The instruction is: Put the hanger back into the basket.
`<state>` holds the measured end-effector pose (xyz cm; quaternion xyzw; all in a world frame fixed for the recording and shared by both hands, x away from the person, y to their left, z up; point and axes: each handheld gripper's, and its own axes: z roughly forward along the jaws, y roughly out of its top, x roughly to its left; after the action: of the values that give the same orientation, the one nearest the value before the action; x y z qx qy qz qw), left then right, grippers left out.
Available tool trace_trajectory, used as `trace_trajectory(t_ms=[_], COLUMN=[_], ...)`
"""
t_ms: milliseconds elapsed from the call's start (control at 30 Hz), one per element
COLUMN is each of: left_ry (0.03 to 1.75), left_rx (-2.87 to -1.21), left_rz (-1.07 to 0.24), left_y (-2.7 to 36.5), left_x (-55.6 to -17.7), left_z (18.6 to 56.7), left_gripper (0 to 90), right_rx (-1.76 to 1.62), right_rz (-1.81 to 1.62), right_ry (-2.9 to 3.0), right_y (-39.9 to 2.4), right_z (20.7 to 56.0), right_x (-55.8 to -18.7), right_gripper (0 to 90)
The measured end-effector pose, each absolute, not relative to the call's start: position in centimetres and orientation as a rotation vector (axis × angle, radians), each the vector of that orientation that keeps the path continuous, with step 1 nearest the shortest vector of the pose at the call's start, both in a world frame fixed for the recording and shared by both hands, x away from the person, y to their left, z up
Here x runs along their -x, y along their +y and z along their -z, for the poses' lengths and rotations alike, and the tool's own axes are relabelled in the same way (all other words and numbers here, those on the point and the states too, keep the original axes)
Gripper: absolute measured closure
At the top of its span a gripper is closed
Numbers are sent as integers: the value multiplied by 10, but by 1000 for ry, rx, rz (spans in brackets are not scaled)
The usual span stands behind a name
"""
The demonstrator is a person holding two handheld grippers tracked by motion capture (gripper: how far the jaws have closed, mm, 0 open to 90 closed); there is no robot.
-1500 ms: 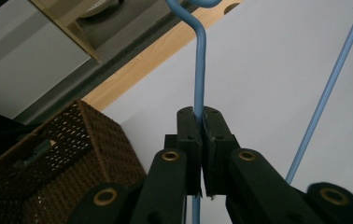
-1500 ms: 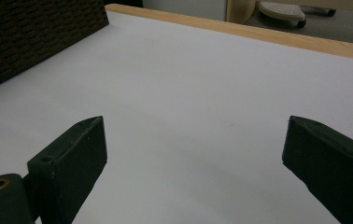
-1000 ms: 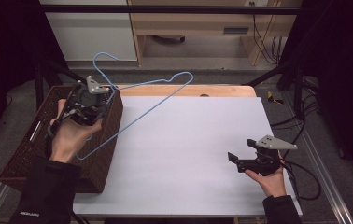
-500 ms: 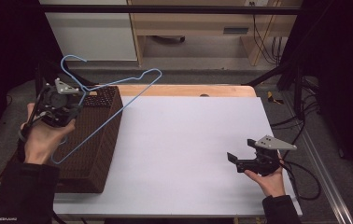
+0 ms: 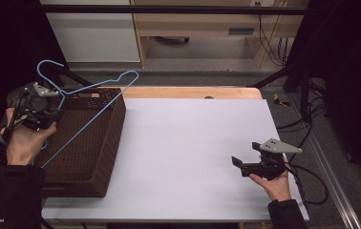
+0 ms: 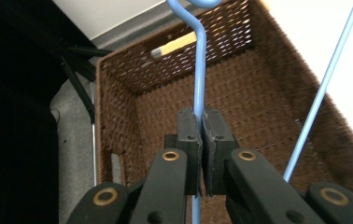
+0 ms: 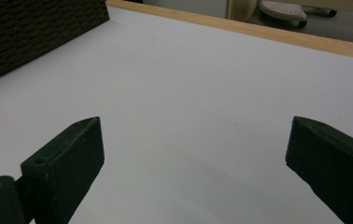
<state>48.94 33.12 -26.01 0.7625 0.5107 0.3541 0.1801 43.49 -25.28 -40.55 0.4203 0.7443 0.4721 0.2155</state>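
Note:
A light blue wire hanger (image 5: 90, 102) hangs in the air over the brown wicker basket (image 5: 103, 143) at the table's left edge. My left gripper (image 5: 49, 112) is shut on the hanger's neck just below the hook. Seen from the left gripper view, the blue neck (image 6: 199, 70) is pinched between the two black pads of the left gripper (image 6: 202, 128), above the basket's inside (image 6: 258, 98). My right gripper (image 5: 238, 167) rests low at the table's front right, open, nothing between its jaws. The right gripper view has the right gripper (image 7: 193, 154) over the bare white tabletop.
The white tabletop (image 5: 193, 143) has a wooden strip along its far edge (image 5: 193, 91). A yellow object (image 6: 174, 45) sits by the basket's far wall. Cables (image 5: 307, 129) trail off the table's right side. The basket's corner (image 7: 34, 28) lies far left of my right gripper.
My left hand carried the hanger leftward and slightly down, from over the basket's right side to beyond its left rim. The right gripper stayed still.

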Motion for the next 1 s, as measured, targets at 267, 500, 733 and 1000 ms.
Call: trace_trajectory(t_ms=[267, 500, 733, 1000], left_ry=[1512, 1582, 1638, 1678], left_rx=[-2155, -2144, -2147, -2188], left_rz=[-1011, -1012, -1019, -1003], left_y=[355, 376, 388, 389], left_x=[-492, -492, -494, -498], left_z=[279, 298, 314, 340], left_gripper=[870, 870, 870, 869], right_rx=[-1164, -1165, -1166, -1161], right_rz=[-1301, -1297, -1295, -1295], right_ry=[2070, 2071, 2076, 2075], right_y=[-253, -253, -252, -252], right_z=[406, 407, 407, 407], right_x=[-435, -436, -436, -436], right_gripper=[50, 50, 50, 50])
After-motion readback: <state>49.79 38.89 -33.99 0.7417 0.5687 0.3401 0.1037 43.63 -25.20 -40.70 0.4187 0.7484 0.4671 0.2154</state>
